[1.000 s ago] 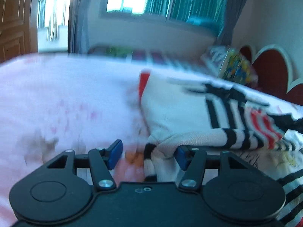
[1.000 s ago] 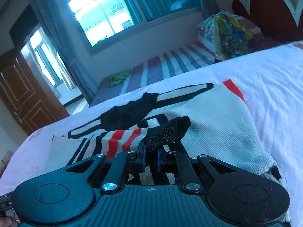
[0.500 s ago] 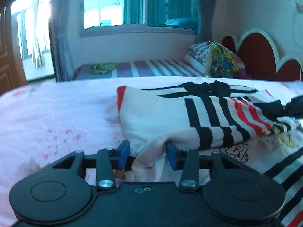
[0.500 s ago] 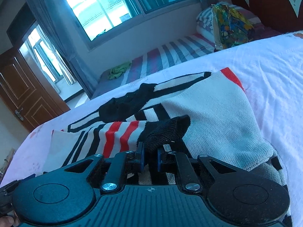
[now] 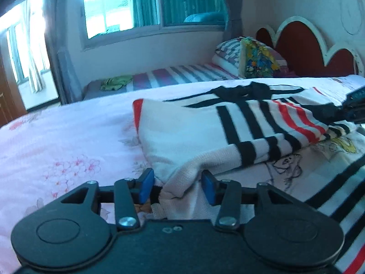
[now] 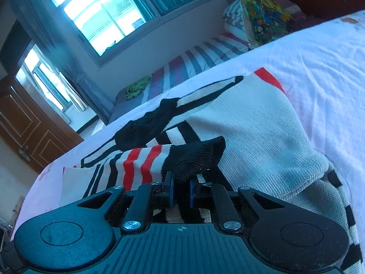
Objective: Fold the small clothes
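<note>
A small white knit sweater (image 5: 205,134) with black and red stripes lies on the pink floral bedsheet (image 5: 57,141); it also shows in the right wrist view (image 6: 251,127). My left gripper (image 5: 176,185) is open, its blue pads on either side of a fold of the sweater's white edge. My right gripper (image 6: 181,190) is shut on the sweater's black cuff (image 6: 198,157), holding the striped sleeve (image 6: 136,166) over the body. The right gripper shows at the right edge of the left wrist view (image 5: 355,107).
A second bed with a striped sheet (image 5: 182,75), pillows (image 5: 255,57) and a green cloth (image 5: 116,83) stands beyond, under a window. A red headboard (image 5: 303,48) is at the right. A brown door (image 6: 25,127) is at the left.
My left gripper has swung toward the sweater's near edge, and its jaws now straddle the white fold. My right gripper keeps its hold on the black cuff and has tilted slightly.
</note>
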Tool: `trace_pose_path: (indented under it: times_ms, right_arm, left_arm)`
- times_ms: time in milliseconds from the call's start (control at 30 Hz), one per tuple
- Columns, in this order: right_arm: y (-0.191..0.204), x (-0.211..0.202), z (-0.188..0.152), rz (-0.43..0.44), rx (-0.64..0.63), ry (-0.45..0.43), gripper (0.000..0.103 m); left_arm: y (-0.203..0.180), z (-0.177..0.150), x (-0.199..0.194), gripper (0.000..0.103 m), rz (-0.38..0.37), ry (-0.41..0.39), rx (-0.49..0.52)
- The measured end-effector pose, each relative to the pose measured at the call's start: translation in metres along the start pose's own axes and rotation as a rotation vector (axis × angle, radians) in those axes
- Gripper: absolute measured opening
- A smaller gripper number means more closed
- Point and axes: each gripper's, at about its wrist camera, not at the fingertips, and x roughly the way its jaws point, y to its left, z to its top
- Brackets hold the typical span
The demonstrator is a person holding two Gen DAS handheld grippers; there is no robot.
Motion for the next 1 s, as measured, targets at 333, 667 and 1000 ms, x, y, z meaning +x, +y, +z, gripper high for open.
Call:
trace_pose_path:
  times_ms: [333, 667, 1000]
  right_arm:
    - [0.028, 0.004, -0.010, -0.015, -0.225, -0.040, 0.010]
    - [0.021, -0.034, -0.010, -0.083, -0.225, -0.134, 0.023]
    - [0.029, 0.007, -0.020, -0.135, -0.387, 0.011, 0.020]
  left_arm:
    - [0.012, -0.008, 0.002, 0.017, 0.057, -0.024, -0.149]
    - [0.027, -0.001, -0.052, 0.076, -0.062, -0.108, -0.203]
    - [0.003, 0.006, 0.012, 0.052, -0.175, 0.011, -0.262]
